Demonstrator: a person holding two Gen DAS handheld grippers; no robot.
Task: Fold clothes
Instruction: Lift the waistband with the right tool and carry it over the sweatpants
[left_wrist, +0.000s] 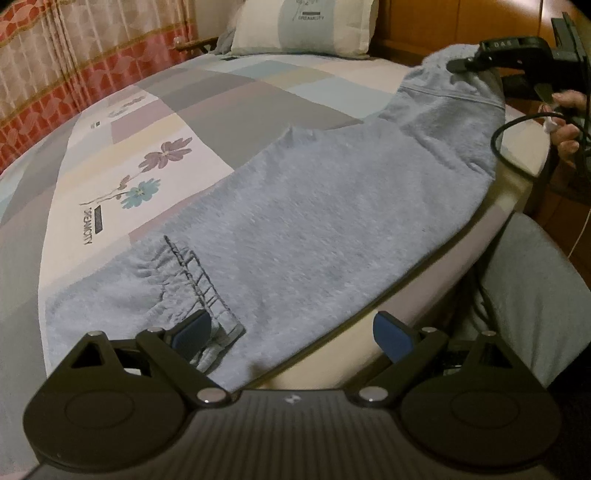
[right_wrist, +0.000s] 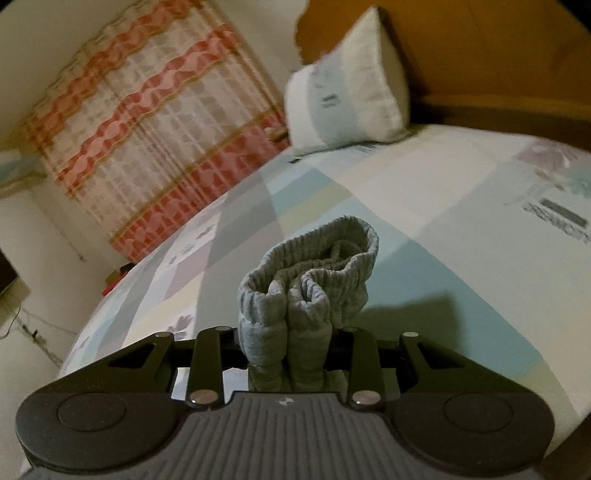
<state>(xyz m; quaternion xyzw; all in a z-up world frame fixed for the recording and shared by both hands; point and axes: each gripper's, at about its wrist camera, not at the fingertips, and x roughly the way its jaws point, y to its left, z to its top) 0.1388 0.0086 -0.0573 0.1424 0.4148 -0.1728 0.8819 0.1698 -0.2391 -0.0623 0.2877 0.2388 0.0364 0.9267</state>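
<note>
The light blue sweatpants (left_wrist: 332, 221) lie stretched across the patchwork bedspread (left_wrist: 221, 96), along the near edge of the bed; their long axis runs from the gathered waistband (left_wrist: 192, 280), which sits just ahead of the left gripper (left_wrist: 291, 332), up and away to the ribbed cuffs (right_wrist: 314, 273) at the far end. The left gripper stands released, its 2 blue pads spread wide; the one pad hovers over the waistband corner, the other hangs off the mattress edge, and no cloth lies between them. The right gripper (right_wrist: 286, 343) is clenched on the cuffs, which bunch up in 2 rolled folds between its jaws; in the left wrist view the same gripper (left_wrist: 465, 64) lifts the leg ends clear of the bed, with a person's hand (left_wrist: 565, 122) on its handle and a cable looping below it. So the garment is pinned at 1 end only; the waistband end rests loose on the bed, nearest the left gripper, well apart from the right. As I judge it, the fold turns on this axis: the raised cuffs must travel along the length of the pants toward the waistband, and the left gripper is placed to anchor or receive that end. A pillow (left_wrist: 303, 26) leans at the headboard, clear of the work.
</note>
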